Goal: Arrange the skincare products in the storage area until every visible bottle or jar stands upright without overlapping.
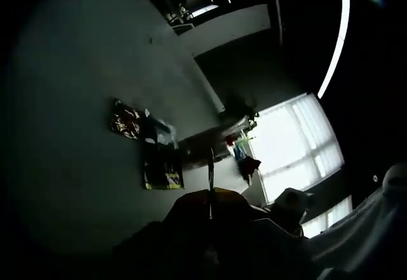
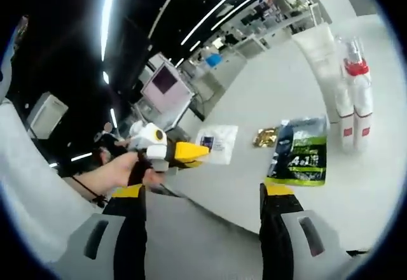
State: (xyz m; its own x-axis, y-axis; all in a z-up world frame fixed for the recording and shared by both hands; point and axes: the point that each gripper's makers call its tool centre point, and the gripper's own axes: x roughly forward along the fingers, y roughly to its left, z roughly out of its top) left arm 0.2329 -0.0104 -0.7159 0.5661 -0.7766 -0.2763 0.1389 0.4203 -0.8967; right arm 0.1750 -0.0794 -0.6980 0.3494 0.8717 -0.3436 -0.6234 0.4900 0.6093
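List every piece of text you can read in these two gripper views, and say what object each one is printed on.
"A1" or similar, in large pale characters: green and black pouch, right gripper view; an uncertain reading.
Red labels on the two white bottles: too small to read.
White packet with a dark mark: blurred, unreadable.
Colourful packets in the left gripper view: too dark to read.

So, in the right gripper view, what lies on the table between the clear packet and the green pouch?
A small gold foil packet lies between the clear packet and the green pouch, on the white table.
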